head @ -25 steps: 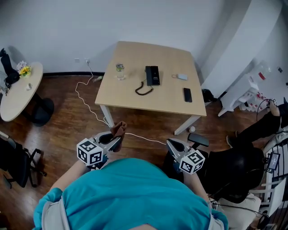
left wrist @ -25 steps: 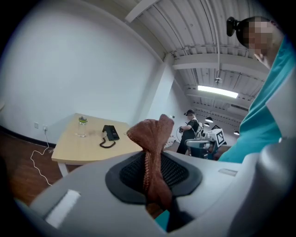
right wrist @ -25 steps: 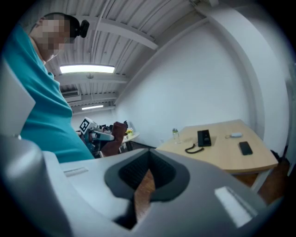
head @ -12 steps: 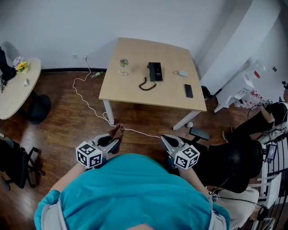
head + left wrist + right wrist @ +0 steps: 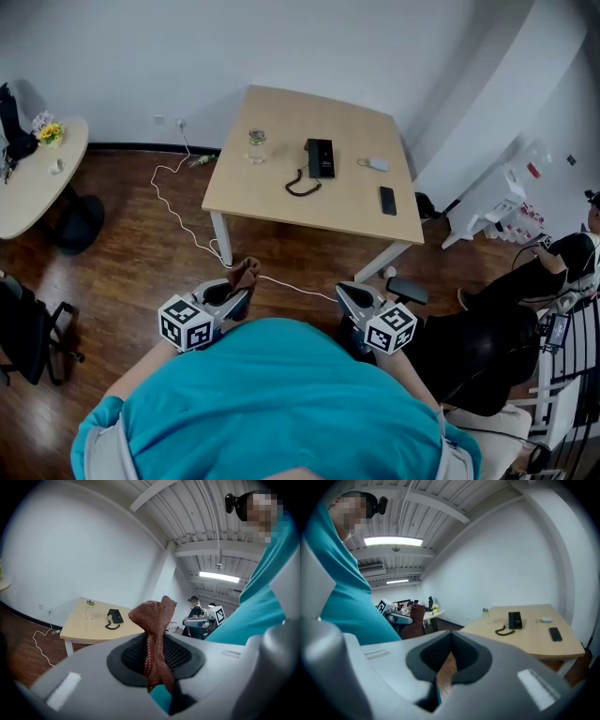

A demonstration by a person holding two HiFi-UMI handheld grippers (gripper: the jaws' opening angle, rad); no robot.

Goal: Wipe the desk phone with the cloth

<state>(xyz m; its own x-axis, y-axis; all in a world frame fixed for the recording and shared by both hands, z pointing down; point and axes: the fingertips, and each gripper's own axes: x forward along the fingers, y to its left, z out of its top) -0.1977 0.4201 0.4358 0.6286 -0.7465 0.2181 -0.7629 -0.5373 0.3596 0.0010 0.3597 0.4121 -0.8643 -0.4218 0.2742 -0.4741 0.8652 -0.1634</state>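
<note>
The black desk phone lies on the light wooden table well ahead of me, its coiled cord trailing toward the front edge. My left gripper is held close to my body, far short of the table, and is shut on a brown cloth. In the left gripper view the cloth stands bunched up out of the jaws, with the phone small behind it. My right gripper is also near my body, shut and holding nothing. In the right gripper view the phone shows far off.
On the table stand a glass jar, a small white object and a black handset-like device. A white cable runs over the wooden floor. A round side table is at left, an office chair at right.
The head view has shifted slightly, so the table sits a little differently in frame. Both grippers stay near my body, the left still holding the cloth.
</note>
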